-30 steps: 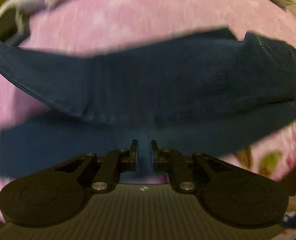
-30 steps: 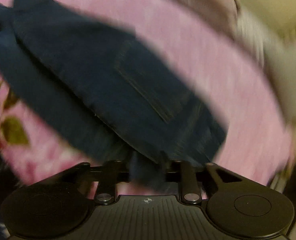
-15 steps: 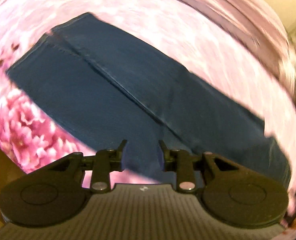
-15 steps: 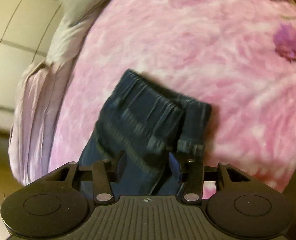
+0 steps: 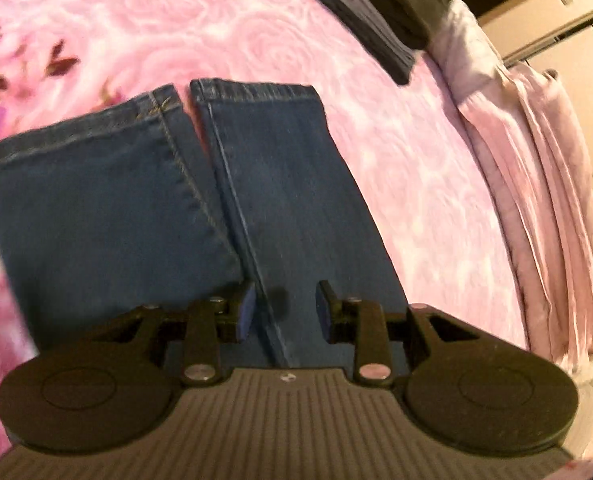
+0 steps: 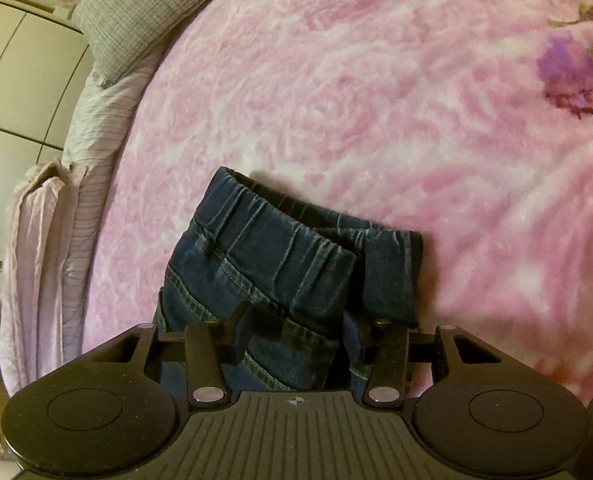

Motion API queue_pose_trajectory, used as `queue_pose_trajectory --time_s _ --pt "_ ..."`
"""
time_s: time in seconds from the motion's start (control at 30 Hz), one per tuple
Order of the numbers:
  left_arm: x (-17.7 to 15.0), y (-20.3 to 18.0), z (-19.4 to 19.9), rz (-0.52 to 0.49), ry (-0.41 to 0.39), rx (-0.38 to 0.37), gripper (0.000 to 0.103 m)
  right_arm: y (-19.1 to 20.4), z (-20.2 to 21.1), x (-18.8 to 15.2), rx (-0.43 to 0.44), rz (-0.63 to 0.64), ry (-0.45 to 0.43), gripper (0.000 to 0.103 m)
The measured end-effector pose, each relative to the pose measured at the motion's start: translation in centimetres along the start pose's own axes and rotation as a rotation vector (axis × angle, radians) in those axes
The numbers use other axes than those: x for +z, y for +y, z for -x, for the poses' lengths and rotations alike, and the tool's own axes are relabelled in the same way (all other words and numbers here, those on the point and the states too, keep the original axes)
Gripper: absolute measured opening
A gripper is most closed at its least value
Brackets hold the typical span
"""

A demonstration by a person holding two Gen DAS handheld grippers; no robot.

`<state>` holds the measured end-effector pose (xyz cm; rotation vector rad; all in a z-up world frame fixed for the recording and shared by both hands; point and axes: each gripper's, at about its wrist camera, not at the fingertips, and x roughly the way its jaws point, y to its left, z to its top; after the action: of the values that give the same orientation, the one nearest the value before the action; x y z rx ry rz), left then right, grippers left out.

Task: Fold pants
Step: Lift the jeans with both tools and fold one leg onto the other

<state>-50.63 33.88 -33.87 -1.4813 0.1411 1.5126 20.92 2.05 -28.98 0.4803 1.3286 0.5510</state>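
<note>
Dark blue jeans (image 5: 144,200) lie flat on a pink floral blanket (image 5: 224,40). In the left wrist view the two leg ends lie side by side, hems at the far end. My left gripper (image 5: 284,306) hovers open over the inner seam between the legs, nothing between its fingers. In the right wrist view the elastic waistband (image 6: 280,240) of the jeans lies bunched, one half folded over the other. My right gripper (image 6: 296,330) is open, its fingers straddling the waist fabric just below the band.
A dark folded garment (image 5: 376,12) lies at the blanket's far edge. Pale pink pleated bedding (image 5: 544,184) hangs along the right side. A grey pillow (image 6: 144,12) and cream cabinet doors (image 6: 12,80) sit at the upper left in the right wrist view.
Both grippers have let go of the jeans and opened wider. The jeans, lifted and draped a second ago, now lie flat, and the left view has shifted to the leg hems.
</note>
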Motion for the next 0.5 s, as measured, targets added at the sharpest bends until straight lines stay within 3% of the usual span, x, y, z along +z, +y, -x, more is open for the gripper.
queue_pose_trajectory --time_s 0.17,0.2,0.23,0.27,0.37,0.5 --pt "1.7 0.2 -1.7 -0.033 0.005 0.008 0.022 0.3 0.0 -0.1 -0.005 0.007 -0.008 0.042" --pt "1.8 0.0 -1.6 -0.055 0.000 0.009 0.007 0.3 0.1 -0.1 -0.001 0.012 -0.010 0.039" --pt "1.8 -0.2 -1.3 -0.089 -0.008 0.018 0.000 0.4 0.1 0.0 -0.014 0.018 -0.008 0.027" --pt "1.9 -0.5 -1.0 -0.128 -0.009 0.016 0.000 0.5 0.2 0.1 -0.034 0.030 -0.006 0.019" --pt "1.7 -1.7 0.8 -0.217 -0.032 0.008 0.000 1.2 1.1 0.7 -0.010 0.061 -0.002 0.011" --pt "0.8 -3.0 6.4 -0.312 -0.119 -0.066 0.000 4.1 3.7 2.0 0.061 0.192 -0.024 0.010"
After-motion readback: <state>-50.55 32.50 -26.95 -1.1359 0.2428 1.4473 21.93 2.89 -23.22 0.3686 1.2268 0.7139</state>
